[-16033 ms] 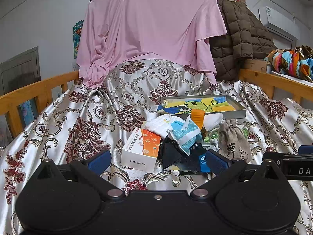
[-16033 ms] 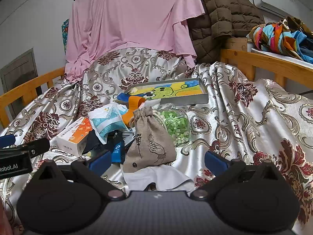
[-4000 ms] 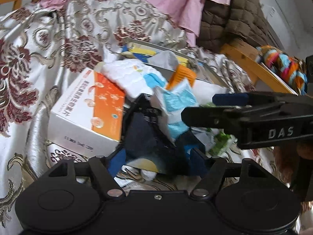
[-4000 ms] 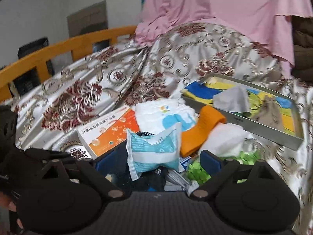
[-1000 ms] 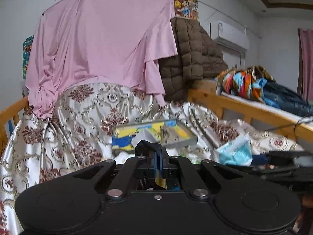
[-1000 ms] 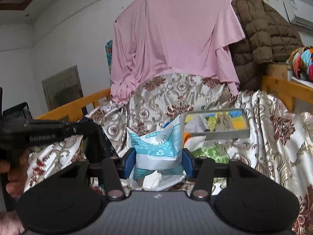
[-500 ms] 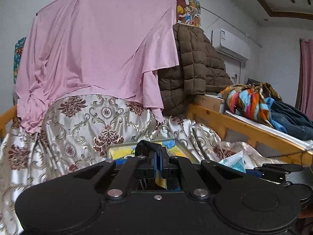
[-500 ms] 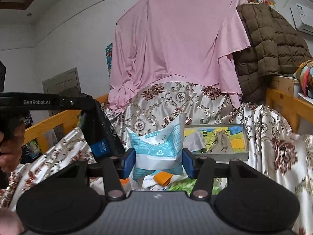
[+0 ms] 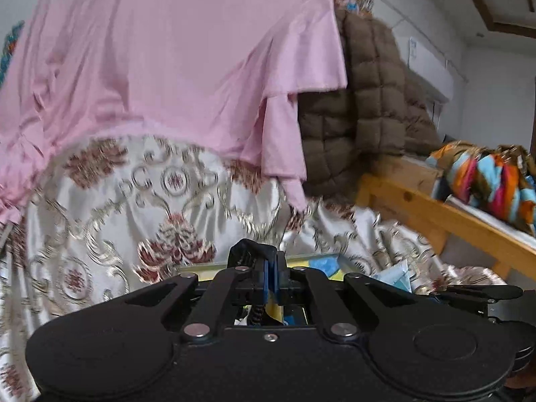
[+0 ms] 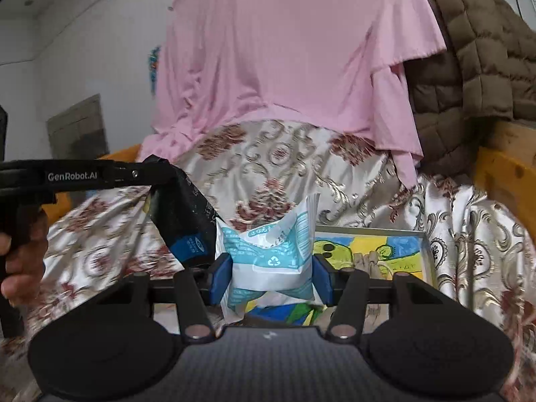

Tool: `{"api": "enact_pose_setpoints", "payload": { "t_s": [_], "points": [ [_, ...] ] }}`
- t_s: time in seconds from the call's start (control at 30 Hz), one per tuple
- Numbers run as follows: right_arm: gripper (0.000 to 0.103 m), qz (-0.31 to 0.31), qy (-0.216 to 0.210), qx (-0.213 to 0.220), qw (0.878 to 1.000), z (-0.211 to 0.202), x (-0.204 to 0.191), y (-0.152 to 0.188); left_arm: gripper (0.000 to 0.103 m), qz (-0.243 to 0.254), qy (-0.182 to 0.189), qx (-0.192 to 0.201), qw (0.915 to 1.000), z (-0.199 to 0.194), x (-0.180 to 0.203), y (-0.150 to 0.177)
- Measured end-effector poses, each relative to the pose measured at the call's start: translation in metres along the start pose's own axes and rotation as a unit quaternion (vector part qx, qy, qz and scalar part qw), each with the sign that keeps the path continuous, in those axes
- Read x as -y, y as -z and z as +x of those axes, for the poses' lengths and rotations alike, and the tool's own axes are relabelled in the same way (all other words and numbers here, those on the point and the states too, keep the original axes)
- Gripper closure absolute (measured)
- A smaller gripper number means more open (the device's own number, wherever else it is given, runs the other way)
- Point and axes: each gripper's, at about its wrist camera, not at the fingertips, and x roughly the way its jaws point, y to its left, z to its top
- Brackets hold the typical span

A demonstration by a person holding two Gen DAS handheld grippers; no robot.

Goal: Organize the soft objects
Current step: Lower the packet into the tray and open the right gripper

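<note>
Packet [image 10: 268,261] before tray [image 10: 425,251], pouch [image 10: 187,221] to its left

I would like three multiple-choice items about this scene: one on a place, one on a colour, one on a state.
1. Where does the tray with the cartoon picture lie?
A. on the patterned bedspread
B. on the wooden rail
C. on the brown jacket

2. What colour is the cloth hanging at the back?
A. green
B. pink
C. grey

3. What is the right gripper doing?
A. standing open and empty
B. gripping a wooden box
C. gripping a white and blue packet

Answers:
1 A, the bedspread surrounds the tray.
2 B, the hanging cloth is pink.
3 C, the jaws press both sides of the packet, while the left gripper holds a black pouch.
</note>
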Motion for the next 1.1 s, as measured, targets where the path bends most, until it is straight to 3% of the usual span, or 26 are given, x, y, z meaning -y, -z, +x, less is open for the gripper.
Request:
{"api": "enact_pose_setpoints", "payload": {
  "t_s": [0.2,0.57,0.93,1.1],
  "points": [
    [0.047,0.055,0.039,-0.058,0.996,0.052,0.007,-0.010,0.101,-0.030,0.026,-0.066,0.9970,0.062,-0.039,-0.002],
    [0.046,0.111,0.106,-0.140,0.978,0.113,0.004,-0.013,0.101,0.010,0.064,-0.165,0.9841,0.114,-0.069,0.017],
    [0.046,0.083,0.056,-0.172,0.980,0.153,0.027,-0.005,0.100,0.008,-0.008,-0.192,0.9813,0.134,-0.048,0.039],
    [0.042,0.065,0.025,-0.196,0.978,0.165,0.042,0.003,0.095,-0.035,-0.061,-0.210,0.9751,0.138,-0.037,0.054]
  ]
}}
